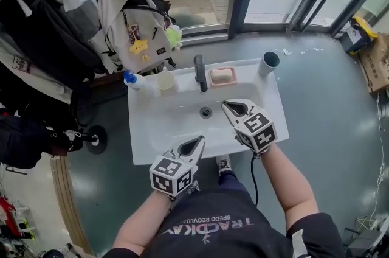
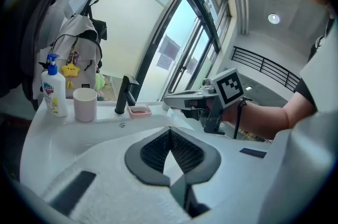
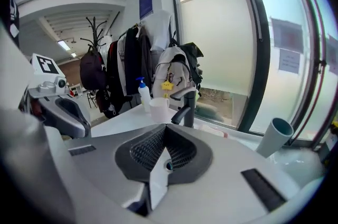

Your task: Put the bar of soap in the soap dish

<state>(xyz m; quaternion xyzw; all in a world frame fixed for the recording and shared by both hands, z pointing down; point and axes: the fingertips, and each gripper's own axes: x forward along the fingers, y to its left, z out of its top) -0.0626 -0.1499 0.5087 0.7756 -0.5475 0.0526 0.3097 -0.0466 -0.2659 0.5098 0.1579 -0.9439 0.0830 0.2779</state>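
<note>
In the right gripper view, we see the pink soap dish (image 1: 213, 82) half hidden. The pale bar of soap (image 1: 222, 75) lies inside it. Our left gripper (image 1: 199, 141) and right gripper (image 1: 230, 106) have fingers closed, empty.

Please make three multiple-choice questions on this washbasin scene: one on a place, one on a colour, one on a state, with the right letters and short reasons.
1. Where does the pale rectangular bar of soap lie?
A. in the pink rectangular soap dish beside the black tap
B. at the bottom of the white basin
C. inside the white cup

2. What colour is the pump head of the white plastic bottle?
A. red
B. blue
C. green

3. How do the right gripper's jaws stand?
A. wide apart
B. shut on the soap
C. shut, with nothing between them

Answers:
1 A: the head view shows it in the dish.
2 B: the pump head shows blue.
3 C: the right gripper view shows the jaws together and empty.
</note>
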